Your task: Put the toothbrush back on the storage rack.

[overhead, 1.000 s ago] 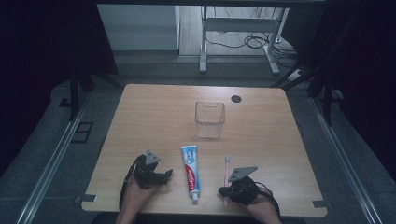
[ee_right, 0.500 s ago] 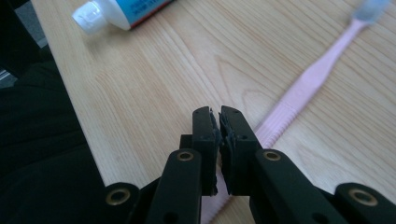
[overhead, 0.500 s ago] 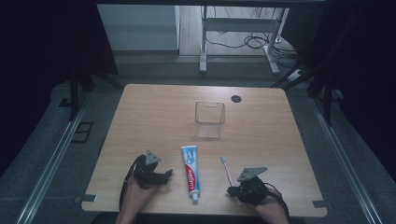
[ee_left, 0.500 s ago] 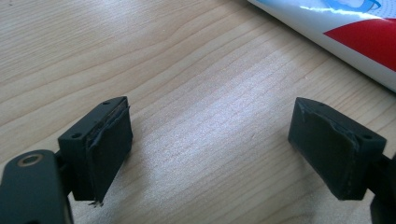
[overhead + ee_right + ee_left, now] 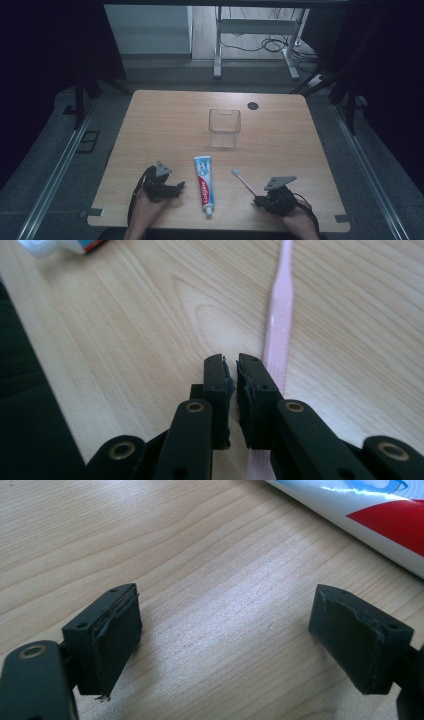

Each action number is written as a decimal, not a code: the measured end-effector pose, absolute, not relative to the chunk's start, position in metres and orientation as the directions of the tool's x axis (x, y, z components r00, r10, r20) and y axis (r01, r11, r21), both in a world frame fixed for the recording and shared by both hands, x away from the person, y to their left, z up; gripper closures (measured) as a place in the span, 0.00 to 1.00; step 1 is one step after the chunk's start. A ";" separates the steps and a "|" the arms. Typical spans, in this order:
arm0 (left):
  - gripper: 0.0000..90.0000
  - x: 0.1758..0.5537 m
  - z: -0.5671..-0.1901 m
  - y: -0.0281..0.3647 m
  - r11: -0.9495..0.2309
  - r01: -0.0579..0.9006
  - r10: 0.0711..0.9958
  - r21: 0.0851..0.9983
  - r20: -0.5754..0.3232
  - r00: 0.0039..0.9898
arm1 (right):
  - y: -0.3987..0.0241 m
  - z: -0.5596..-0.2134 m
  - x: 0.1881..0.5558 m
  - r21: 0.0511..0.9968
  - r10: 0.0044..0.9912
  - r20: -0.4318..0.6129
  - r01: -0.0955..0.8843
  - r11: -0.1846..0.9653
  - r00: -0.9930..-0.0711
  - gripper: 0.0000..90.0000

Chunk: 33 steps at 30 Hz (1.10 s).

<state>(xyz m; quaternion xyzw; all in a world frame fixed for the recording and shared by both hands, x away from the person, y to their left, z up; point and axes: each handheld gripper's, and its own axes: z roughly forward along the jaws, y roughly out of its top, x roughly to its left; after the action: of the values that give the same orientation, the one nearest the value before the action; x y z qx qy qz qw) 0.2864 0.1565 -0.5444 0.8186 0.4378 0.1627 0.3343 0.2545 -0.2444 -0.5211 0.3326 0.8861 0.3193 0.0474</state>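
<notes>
High view: the left gripper (image 5: 176,188) rests at the table's (image 5: 165,120) near edge, about 7 o'clock of the table's middle, jaws pointing toward the toothpaste (image 5: 204,183), which lies lengthwise just beside it at 3 o'clock. The right gripper (image 5: 256,201) sits near the edge at about 5 o'clock. The toothbrush (image 5: 243,181) lies flat on the wood, slanting from that gripper's tip up toward 11 o'clock, head at the far end. A clear cup (image 5: 224,127) stands past the toothpaste at 12 o'clock.

Left gripper view: the left gripper (image 5: 225,635) has its jaws spread wide with bare wood between them; the toothpaste (image 5: 380,515) crosses at 1 o'clock.

Right gripper view: the right gripper (image 5: 233,375) has its jaws almost pressed together, pinching nothing. The pink toothbrush (image 5: 277,315) lies just beside the right-hand jaw, running to 12 o'clock.
</notes>
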 end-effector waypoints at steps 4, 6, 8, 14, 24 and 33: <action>0.15 0.287 -0.544 0.157 -0.394 0.607 0.825 0.690 -0.026 0.565 | -0.252 -0.520 0.257 0.592 0.634 0.113 0.564 0.575 -0.765 0.91; 0.15 0.286 -0.544 0.157 -0.393 0.608 0.826 0.690 -0.026 0.564 | -0.255 -0.520 0.259 0.589 0.643 0.106 0.569 0.574 -0.758 0.91; 0.15 0.286 -0.544 0.157 -0.393 0.608 0.826 0.689 -0.026 0.564 | -0.259 -0.520 0.260 0.586 0.649 0.101 0.573 0.573 -0.754 0.91; 0.15 0.286 -0.544 0.157 -0.394 0.608 0.825 0.689 -0.026 0.564 | -0.264 -0.518 0.262 0.579 0.656 0.105 0.582 0.571 -0.748 0.90; 0.15 0.286 -0.544 0.157 -0.395 0.608 0.825 0.689 -0.025 0.564 | -0.264 -0.500 0.267 0.529 0.646 0.067 0.576 0.623 -0.760 0.83; 0.15 0.286 -0.544 0.157 -0.394 0.608 0.825 0.689 -0.026 0.564 | -0.251 -0.493 0.282 0.441 0.620 0.028 0.567 0.696 -0.784 0.80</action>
<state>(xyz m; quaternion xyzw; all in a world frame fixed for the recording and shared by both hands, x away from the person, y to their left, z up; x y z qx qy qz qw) 0.2864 0.1566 -0.5443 0.8189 0.4377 0.1626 0.3337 0.2822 -0.2506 -0.4926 0.3229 0.9189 0.2183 0.0615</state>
